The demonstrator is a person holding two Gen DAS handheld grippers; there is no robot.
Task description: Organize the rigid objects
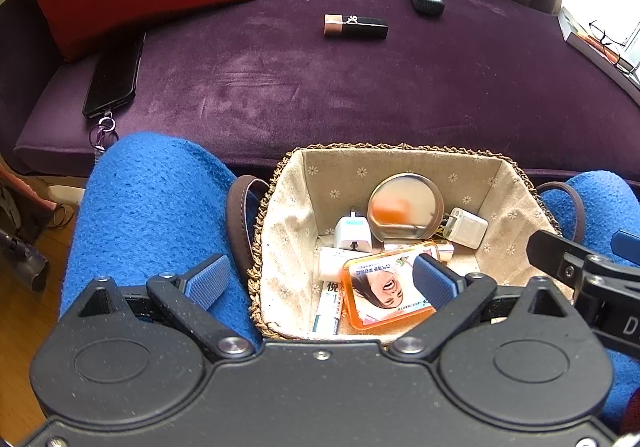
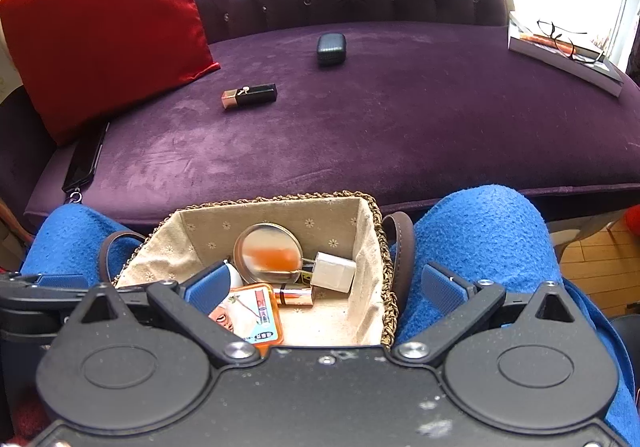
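A woven basket (image 1: 400,147) with a cloth lining rests between a person's knees in blue fabric (image 1: 152,207). It holds a round tin (image 1: 404,207), two white chargers (image 1: 352,233), an orange box (image 1: 384,287) and a white tube (image 1: 330,311). My left gripper (image 1: 320,281) hangs open over the basket's near left corner, holding nothing. My right gripper (image 2: 326,287) stands open over the basket's (image 2: 280,203) near right wall, also without anything in it. A black and rose-gold lipstick (image 2: 249,95) and a dark case (image 2: 331,49) lie on the purple sofa seat.
A red cushion (image 2: 100,27) leans at the sofa's left end, with a black phone (image 1: 114,77) beside it. A book with glasses on it (image 2: 560,55) lies at the right end. A second lipstick (image 2: 296,295) lies in the basket. Wooden floor (image 2: 592,263) shows at the right.
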